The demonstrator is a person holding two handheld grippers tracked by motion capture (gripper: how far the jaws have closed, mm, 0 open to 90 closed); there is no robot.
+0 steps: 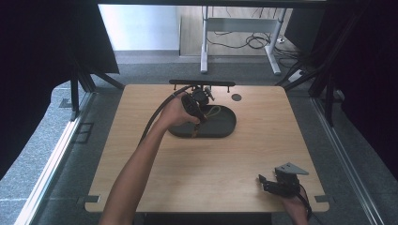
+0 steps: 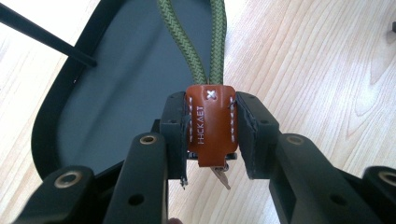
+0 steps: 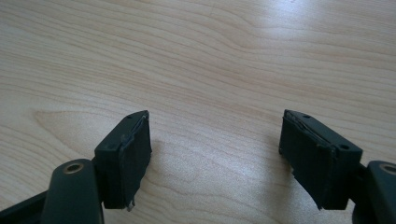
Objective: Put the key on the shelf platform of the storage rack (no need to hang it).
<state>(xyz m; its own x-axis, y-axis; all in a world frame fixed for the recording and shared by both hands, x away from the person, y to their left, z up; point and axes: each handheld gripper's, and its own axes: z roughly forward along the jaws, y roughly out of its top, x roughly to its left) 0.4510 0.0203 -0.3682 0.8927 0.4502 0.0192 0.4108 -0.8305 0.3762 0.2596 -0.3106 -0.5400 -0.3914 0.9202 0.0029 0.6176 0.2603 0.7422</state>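
While high view blurs it, left gripper view shows left gripper [image 2: 212, 135] clamped on brown leather tab [image 2: 211, 123] w/ green cord [image 2: 191, 46] over dark tray [image 2: 107, 93]. Right gripper [image 3: 215, 154] gapes wide over bare wood table [image 3: 210, 56].

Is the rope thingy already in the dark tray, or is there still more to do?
Partly. The left tool is shut on the brown leather tab of the green cord, and the cord's loop hangs over the dark tray. Letting go looks like the step left. The right tool rests open over bare table, holding nothing.
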